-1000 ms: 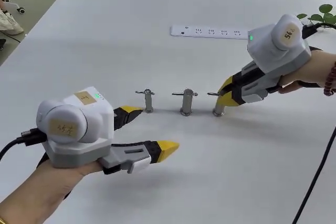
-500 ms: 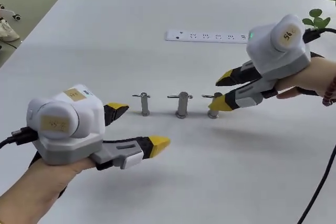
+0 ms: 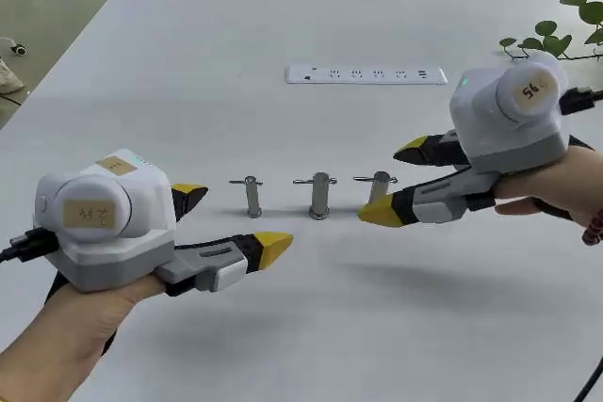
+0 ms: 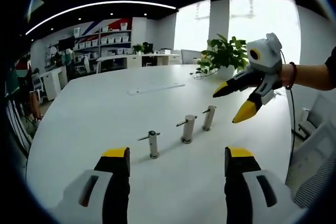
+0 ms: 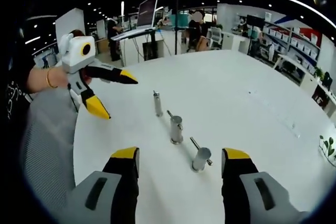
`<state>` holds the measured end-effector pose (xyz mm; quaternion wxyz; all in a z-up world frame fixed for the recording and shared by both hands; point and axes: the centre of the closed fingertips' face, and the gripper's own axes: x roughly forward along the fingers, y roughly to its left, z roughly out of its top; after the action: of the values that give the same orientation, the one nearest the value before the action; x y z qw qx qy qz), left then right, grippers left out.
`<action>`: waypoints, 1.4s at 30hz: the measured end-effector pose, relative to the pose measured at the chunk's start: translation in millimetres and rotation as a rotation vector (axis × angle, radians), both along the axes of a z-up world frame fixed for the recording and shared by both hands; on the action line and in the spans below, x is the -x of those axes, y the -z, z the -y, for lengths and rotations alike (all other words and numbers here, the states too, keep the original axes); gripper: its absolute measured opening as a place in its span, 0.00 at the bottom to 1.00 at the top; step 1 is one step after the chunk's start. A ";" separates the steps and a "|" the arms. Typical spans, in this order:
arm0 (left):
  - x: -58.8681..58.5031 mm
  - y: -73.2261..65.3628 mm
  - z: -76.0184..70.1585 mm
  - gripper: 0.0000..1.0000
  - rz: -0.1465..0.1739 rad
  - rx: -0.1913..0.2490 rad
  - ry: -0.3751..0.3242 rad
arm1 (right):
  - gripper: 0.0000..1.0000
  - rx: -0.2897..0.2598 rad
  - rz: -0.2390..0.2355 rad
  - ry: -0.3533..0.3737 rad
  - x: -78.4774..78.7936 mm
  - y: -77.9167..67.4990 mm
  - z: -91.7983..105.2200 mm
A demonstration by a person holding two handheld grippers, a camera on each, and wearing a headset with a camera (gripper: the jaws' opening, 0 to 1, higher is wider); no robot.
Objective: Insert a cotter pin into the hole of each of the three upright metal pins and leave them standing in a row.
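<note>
Your headset camera looks forward and down over the white worktop (image 3: 301, 327), fairly close, with the row of three metal pins (image 3: 319, 197) dead centre. The left gripper view rides low on your left hand-held gripper (image 3: 233, 218), skimming the worktop and facing the row obliquely from its left end, near. The right gripper view, on your right hand-held gripper (image 3: 389, 183), looks back from the other end, tilted down more steeply. All three views share that row, and each gripper view also catches the opposite hand-held gripper.
</note>
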<state>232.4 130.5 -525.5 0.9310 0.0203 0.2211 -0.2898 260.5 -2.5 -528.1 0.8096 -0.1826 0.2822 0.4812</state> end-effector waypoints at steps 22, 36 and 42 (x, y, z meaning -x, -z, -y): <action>-6.4 -13.2 -11.0 0.77 0.035 0.037 -0.101 | 0.69 -0.210 0.037 0.402 9.3 -4.9 12.2; -3.4 -15.7 -14.8 0.83 0.036 0.016 -0.111 | 0.76 -0.266 0.006 0.471 20.4 -5.4 20.4; -4.3 -14.1 -22.2 0.89 0.027 -0.008 -0.133 | 0.82 -0.247 0.015 0.459 22.1 -0.5 18.3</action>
<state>236.7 152.7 -511.4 0.9510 0.0130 0.2107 -0.2261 238.4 -20.8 -527.6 0.9158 -0.0169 0.2494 0.3145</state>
